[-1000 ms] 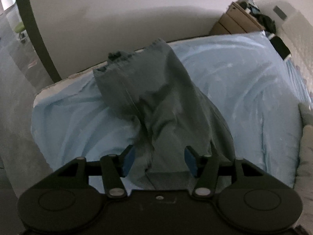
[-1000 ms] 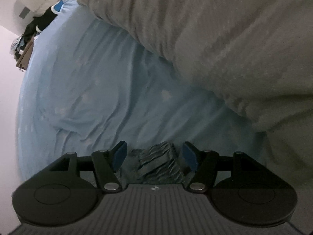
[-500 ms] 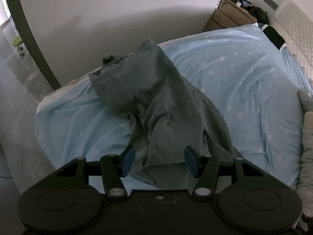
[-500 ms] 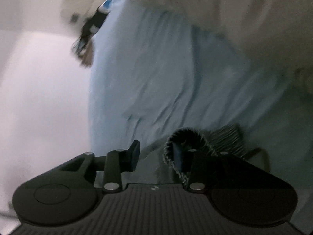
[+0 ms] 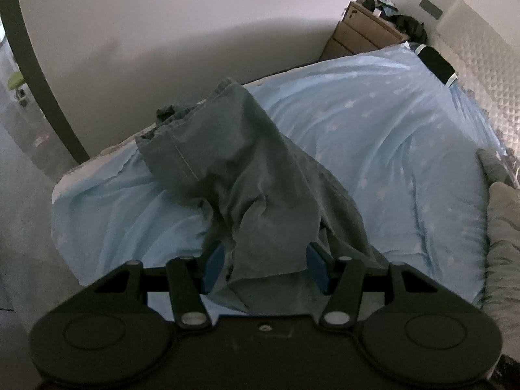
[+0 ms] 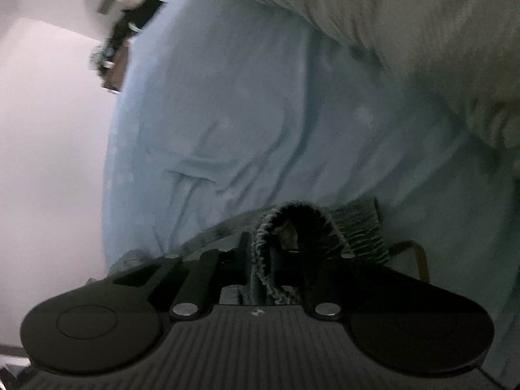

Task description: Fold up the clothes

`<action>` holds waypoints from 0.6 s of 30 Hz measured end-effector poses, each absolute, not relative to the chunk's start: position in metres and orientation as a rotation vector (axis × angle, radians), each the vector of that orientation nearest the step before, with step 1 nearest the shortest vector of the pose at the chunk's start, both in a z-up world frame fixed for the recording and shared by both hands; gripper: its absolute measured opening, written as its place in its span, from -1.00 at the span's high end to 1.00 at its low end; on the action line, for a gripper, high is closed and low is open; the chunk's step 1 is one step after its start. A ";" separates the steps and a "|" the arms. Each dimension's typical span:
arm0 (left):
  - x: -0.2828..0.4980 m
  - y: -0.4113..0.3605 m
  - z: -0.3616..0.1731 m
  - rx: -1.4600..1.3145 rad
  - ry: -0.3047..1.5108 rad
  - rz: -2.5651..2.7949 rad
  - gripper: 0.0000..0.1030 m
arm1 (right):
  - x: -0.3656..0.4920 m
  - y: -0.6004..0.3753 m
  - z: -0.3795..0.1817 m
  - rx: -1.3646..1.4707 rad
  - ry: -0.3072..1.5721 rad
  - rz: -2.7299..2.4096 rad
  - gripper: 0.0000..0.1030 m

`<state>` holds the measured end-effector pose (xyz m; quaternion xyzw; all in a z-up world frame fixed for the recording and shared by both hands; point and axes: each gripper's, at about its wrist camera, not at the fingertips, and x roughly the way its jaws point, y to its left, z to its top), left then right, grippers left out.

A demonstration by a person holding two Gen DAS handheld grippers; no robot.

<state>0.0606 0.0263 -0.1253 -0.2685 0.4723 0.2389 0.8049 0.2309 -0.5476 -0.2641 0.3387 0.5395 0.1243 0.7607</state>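
Note:
Grey-green trousers (image 5: 247, 175) lie crumpled on the light blue bed sheet (image 5: 373, 123), with a hem end far away and the near end drawn up to my left gripper (image 5: 266, 263). A bunch of that cloth fills the space between its blue pads, which stand half apart and hold it. In the right wrist view my right gripper (image 6: 260, 260) is shut on a dark ribbed band (image 6: 360, 227) of a garment. The band loops up over the right finger, above the blue sheet (image 6: 227, 113).
A thick grey blanket (image 6: 406, 16) covers the upper right and shows at the bed's right edge (image 5: 503, 227). A wooden nightstand (image 5: 360, 29) with dark clutter stands by the quilted headboard (image 5: 481, 65). A dark door frame (image 5: 39, 74) is at the left.
The right jaws closed from wide apart onto the ribbed band and lifted it off the sheet while the view swung. The left gripper rose slightly, cloth still between its pads.

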 end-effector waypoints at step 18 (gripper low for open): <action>0.043 0.034 -0.142 -0.618 1.034 0.270 -0.03 | 0.069 -0.471 -0.192 0.251 1.214 0.405 0.80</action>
